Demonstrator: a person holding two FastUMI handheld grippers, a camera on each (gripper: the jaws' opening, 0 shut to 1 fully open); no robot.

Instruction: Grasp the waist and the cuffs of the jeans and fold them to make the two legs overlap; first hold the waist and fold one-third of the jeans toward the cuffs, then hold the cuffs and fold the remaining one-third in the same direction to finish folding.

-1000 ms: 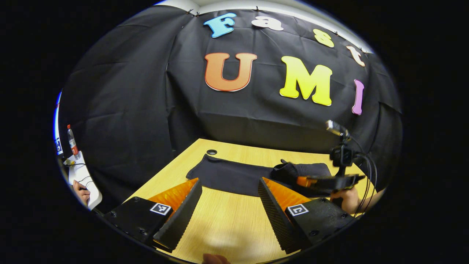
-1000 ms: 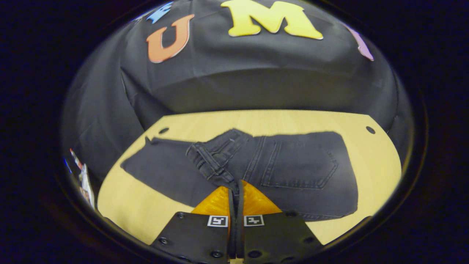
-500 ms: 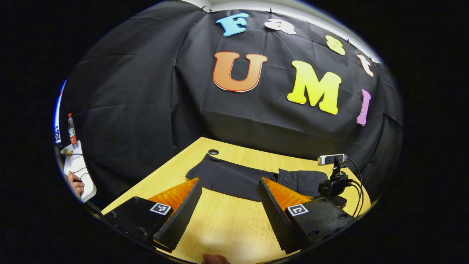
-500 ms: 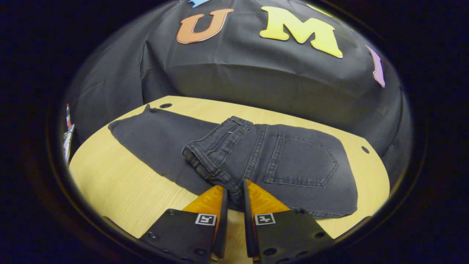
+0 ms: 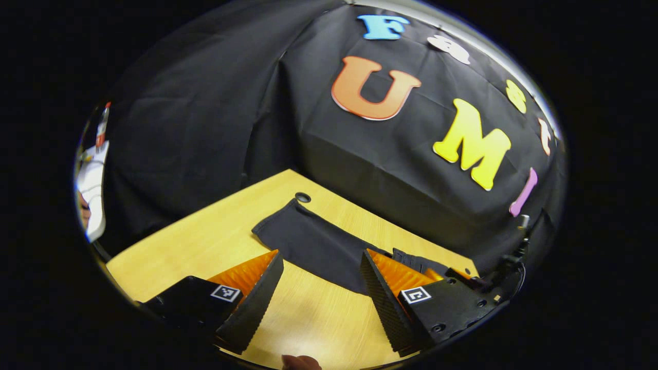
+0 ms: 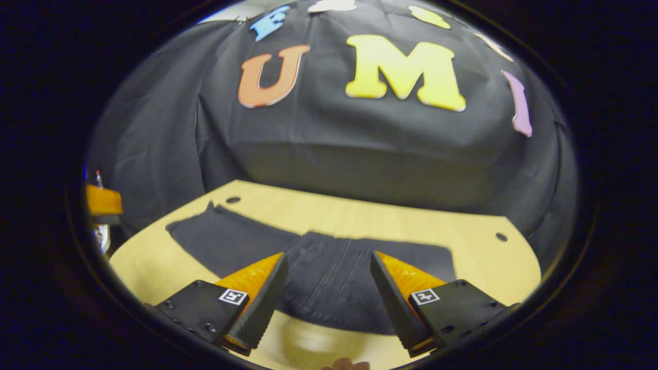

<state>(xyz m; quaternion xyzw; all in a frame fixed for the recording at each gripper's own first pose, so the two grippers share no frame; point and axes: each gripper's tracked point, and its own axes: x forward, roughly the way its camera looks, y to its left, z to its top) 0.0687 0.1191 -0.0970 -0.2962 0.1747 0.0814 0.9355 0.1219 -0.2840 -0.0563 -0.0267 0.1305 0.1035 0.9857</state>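
The dark grey denim jeans (image 6: pixel 329 277) lie flat on the pale wooden desk (image 5: pixel 216 241), waist third folded over, legs stretching toward the far-left hole. Next comes the cuffs — I'd pinch both layers squarely at the hem (image 5: pixel 288 221) and carry them over evenly. The left tool (image 5: pixel 321 298) and right tool (image 6: pixel 329 303) both gape wide, holding nothing — neither touching cloth

In the left gripper view the jeans (image 5: pixel 313 246) run behind the left tongs' (image 5: pixel 321 303) right finger, hiding the folded waist end. In the right gripper view the right tongs (image 6: pixel 329 303) cover part of the jeans' near edge, and the bench (image 6: pixel 360 218) is cut off at the bottom.
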